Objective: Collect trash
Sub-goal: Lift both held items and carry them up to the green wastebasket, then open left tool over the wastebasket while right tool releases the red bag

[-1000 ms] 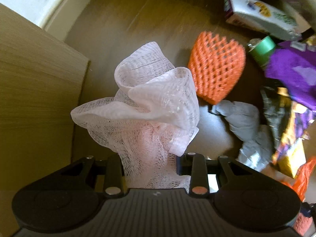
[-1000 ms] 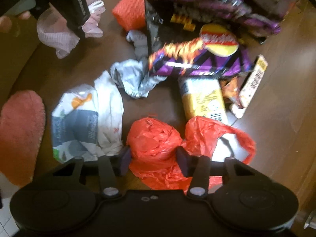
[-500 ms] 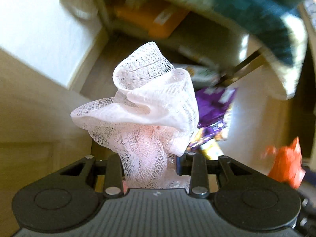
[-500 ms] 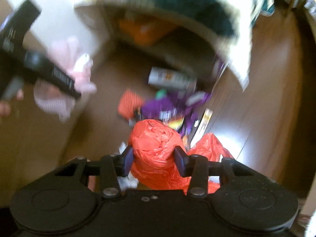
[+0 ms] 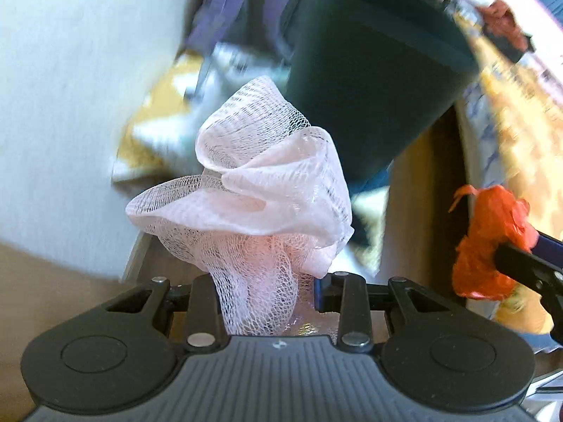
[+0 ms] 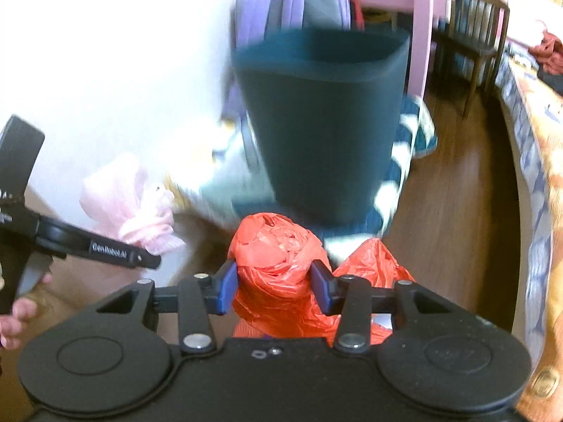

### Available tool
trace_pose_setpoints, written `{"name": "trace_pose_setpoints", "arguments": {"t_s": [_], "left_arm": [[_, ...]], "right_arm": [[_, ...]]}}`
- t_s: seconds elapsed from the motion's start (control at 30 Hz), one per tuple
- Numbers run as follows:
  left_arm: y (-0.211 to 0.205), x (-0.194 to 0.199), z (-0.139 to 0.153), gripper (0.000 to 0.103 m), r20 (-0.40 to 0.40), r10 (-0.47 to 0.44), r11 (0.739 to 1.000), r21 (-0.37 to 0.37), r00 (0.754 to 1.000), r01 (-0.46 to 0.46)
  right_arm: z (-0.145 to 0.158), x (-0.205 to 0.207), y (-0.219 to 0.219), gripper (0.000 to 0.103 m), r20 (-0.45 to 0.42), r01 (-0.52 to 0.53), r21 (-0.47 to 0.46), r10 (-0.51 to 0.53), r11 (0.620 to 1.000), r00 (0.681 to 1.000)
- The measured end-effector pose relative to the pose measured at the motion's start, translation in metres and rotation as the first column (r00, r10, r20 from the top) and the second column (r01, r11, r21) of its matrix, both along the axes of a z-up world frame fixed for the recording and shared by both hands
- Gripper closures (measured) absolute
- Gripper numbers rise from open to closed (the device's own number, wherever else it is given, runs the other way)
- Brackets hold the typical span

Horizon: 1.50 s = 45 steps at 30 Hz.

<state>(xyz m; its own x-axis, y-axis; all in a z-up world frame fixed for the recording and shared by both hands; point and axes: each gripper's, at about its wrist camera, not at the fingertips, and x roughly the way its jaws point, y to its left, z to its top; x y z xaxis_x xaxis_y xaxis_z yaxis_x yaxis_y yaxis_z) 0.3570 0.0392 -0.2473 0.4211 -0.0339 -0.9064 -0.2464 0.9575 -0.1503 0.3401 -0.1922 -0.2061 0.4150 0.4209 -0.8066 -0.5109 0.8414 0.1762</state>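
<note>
The left tongs (image 5: pixel 267 292) are clamped on a wad of pink mesh netting (image 5: pixel 260 190); the right tongs (image 6: pixel 276 290) pinch a crumpled orange plastic bag (image 6: pixel 281 263). Just beyond both pairs stands a dark bin (image 6: pixel 327 123) — upright on the wooden floor (image 6: pixel 454 211), its mouth open.

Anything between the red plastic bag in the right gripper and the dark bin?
Nothing visible. In the right wrist view the red plastic bag, clamped in the right gripper, sits just below the dark bin with open space between. The left gripper with its pink mesh is off to the side.
</note>
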Motion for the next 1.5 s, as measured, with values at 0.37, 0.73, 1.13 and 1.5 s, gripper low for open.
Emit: {"name": "trace_pose_setpoints", "arguments": {"t_s": [0.37,0.73,1.13,1.5], "left_arm": [[-0.001,0.091,0.141,0.07,0.226,-0.039,0.999,0.044,0.973,0.029],[-0.005,0.213,0.128,0.07,0.163,-0.017,1.0,0.009,0.986,0.015],[-0.029,0.262,0.035,0.069,-0.072,-0.09,0.996,0.015,0.993,0.091],[-0.039,0.264,0.006,0.048,-0.122,-0.11,0.993,0.019,0.986,0.113]], "right_arm": [[0.128,0.092,0.008,0.059,0.279,0.001,0.105,-0.03,0.994,0.96],[0.117,0.179,0.051,0.059,0.352,-0.028,-0.02,0.033,0.999,0.935],[0.038,0.202,0.077,0.058,0.165,-0.133,-0.248,0.177,0.96,0.97],[0.016,0.206,0.082,0.054,0.085,-0.163,-0.269,0.192,0.949,0.978]]}}
